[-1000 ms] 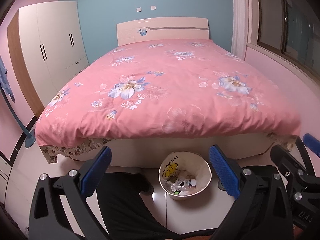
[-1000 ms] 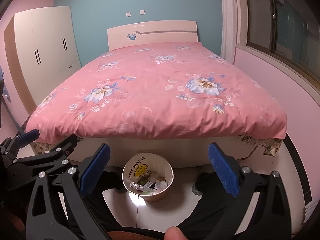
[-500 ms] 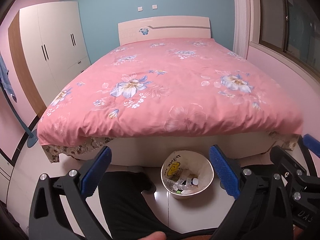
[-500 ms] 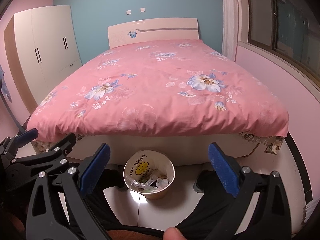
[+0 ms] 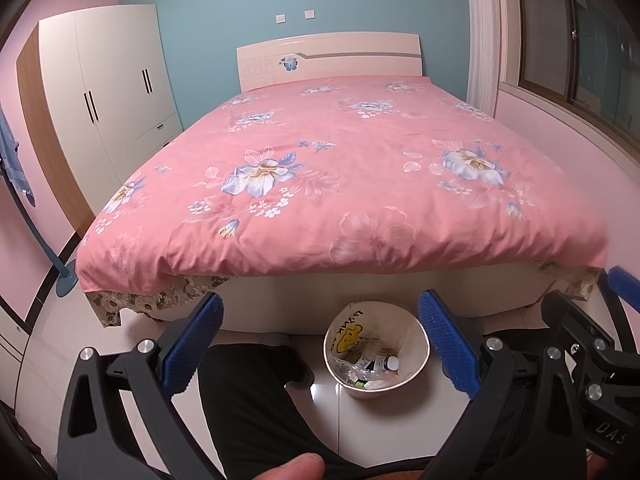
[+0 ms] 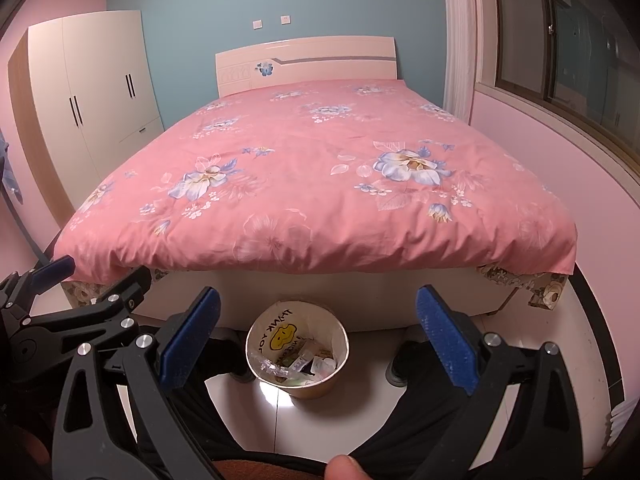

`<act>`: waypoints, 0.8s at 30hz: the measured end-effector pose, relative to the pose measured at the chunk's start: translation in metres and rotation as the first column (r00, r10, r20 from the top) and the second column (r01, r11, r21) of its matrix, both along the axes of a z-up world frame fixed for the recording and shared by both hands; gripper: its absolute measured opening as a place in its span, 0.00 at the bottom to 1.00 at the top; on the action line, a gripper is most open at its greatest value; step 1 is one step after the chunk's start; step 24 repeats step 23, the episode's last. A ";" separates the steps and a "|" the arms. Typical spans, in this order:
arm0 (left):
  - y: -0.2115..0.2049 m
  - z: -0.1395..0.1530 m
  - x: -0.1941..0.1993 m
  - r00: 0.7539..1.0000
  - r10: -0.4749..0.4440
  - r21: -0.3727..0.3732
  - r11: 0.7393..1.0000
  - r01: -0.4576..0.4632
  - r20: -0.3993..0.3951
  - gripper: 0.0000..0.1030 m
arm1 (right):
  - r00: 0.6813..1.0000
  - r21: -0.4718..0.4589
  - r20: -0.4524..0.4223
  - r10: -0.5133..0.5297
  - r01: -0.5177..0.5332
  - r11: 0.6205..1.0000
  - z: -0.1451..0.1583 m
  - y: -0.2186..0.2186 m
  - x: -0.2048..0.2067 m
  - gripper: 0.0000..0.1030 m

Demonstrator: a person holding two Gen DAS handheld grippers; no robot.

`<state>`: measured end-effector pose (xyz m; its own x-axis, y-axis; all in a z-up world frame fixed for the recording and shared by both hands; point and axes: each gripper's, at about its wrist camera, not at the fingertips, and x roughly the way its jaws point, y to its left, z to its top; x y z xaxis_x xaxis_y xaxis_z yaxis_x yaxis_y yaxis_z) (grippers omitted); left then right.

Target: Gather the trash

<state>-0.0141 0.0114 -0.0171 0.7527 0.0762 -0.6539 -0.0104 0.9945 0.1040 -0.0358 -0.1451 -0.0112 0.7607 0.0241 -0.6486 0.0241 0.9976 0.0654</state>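
Facing a pink floral bed point(image 5: 360, 184), both the left gripper point(image 5: 320, 344) and right gripper point(image 6: 318, 340) gape empty above a trash bin point(image 6: 297, 354) holding what looks like wrappers.

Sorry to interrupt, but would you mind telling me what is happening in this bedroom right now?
A person stands at the foot of the bed, holding a two-finger tool in each hand. The left tool and the right tool are both open and empty, held above a small bin on the floor between the person's feet. The bin already holds wrappers and a small bottle. No loose trash shows on the pink floral cover.
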 end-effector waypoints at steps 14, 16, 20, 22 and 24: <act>0.001 0.001 0.000 1.000 -0.001 0.002 1.000 0.001 0.008 0.96 | 1.000 0.009 0.004 0.000 0.000 1.000 0.000 -0.002 0.000 0.93; 0.001 0.001 0.000 1.000 -0.003 0.006 1.000 0.003 0.007 0.96 | 1.000 0.007 0.004 -0.002 0.002 1.000 0.000 -0.002 0.000 0.93; 0.000 0.002 0.000 1.000 -0.002 0.002 1.000 0.002 0.000 0.96 | 1.000 0.007 0.003 -0.002 0.002 1.000 0.001 -0.003 0.000 0.93; 0.000 0.002 -0.001 1.000 -0.001 0.007 1.000 0.001 0.002 0.96 | 1.000 0.007 0.004 -0.003 0.003 1.000 0.000 -0.003 0.000 0.93; 0.000 0.003 -0.001 1.000 -0.001 0.007 1.000 0.001 0.002 0.96 | 1.000 0.008 0.004 -0.003 0.003 1.000 0.000 -0.003 0.000 0.93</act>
